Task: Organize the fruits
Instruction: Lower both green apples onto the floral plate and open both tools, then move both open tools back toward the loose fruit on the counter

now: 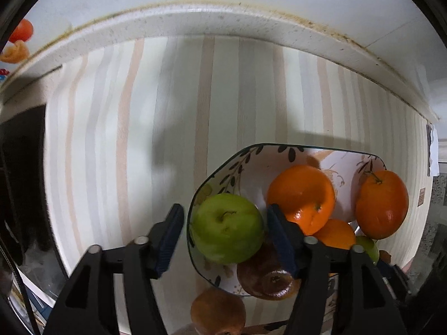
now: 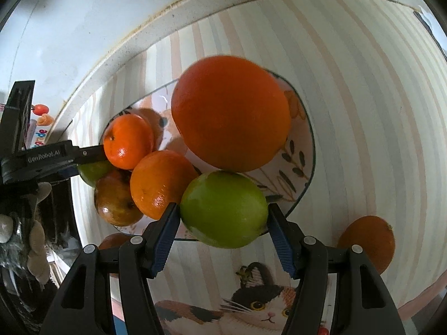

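A white bowl with leaf prints (image 1: 223, 164) (image 2: 308, 150) sits on a striped cloth and holds several fruits. My left gripper (image 1: 225, 240) points straight down over the bowl's left side. A green apple (image 1: 227, 227) lies between its blue pads, with a gap at the left pad, so it stands open. Beside that apple lie oranges (image 1: 300, 195) and a brown-red apple (image 1: 268, 279). My right gripper (image 2: 223, 223) is shut on a second green apple (image 2: 223, 209) above the bowl's near rim, below a big orange (image 2: 230, 114).
Loose fruit lies on the striped cloth outside the bowl: a brownish fruit (image 1: 218, 311) and an orange (image 2: 368, 243). A white ledge (image 1: 195, 22) and the wall bound the far side. The cloth's cat print (image 2: 265, 304) is near me. Dark clutter (image 2: 25, 237) stands at the left.
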`<action>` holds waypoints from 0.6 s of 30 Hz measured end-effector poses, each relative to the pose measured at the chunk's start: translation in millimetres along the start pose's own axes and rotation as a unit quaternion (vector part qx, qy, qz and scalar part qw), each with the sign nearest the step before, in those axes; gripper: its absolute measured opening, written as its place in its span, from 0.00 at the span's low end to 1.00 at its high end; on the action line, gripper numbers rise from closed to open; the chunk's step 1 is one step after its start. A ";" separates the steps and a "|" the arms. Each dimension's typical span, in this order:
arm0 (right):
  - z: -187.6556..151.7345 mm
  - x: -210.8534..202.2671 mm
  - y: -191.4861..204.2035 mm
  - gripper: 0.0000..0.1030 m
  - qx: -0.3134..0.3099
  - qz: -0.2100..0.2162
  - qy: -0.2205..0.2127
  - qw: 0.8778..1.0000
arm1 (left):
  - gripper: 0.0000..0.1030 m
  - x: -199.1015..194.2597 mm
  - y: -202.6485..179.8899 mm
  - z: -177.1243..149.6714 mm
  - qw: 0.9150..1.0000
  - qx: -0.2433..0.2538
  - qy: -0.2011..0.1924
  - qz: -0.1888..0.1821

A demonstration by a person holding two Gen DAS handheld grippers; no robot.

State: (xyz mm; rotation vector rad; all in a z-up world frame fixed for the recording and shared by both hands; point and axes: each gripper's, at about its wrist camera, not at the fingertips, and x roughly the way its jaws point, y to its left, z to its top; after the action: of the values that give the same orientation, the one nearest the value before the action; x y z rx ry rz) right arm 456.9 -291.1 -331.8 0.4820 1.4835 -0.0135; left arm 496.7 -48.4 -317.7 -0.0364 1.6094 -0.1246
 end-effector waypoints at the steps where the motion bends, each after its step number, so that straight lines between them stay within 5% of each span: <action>1: 0.9 -2.9 0.5 0.68 -0.003 -0.002 -0.004 1.000 | 0.69 -3.5 -0.3 -2.3 1.000 0.000 -0.003 0.000; 3: 3.3 -10.8 2.5 0.77 -0.008 -0.002 -0.012 1.000 | 0.78 -10.2 -1.0 -7.4 1.000 -0.001 -0.009 -0.002; 8: 6.0 -30.1 12.1 0.91 -0.034 -0.029 -0.021 0.999 | 0.78 -38.3 -7.6 -35.0 0.999 0.002 -0.043 0.005; 18: -17.1 -78.0 37.5 0.92 -0.102 -0.092 -0.073 0.988 | 0.78 -93.2 -17.5 -102.0 0.992 -0.002 -0.125 0.017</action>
State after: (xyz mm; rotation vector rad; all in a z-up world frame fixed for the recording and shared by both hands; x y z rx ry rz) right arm 443.7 -273.8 -246.3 0.1733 1.3630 -0.0420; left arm 398.1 -50.5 -219.4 -0.0257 1.3599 -0.0870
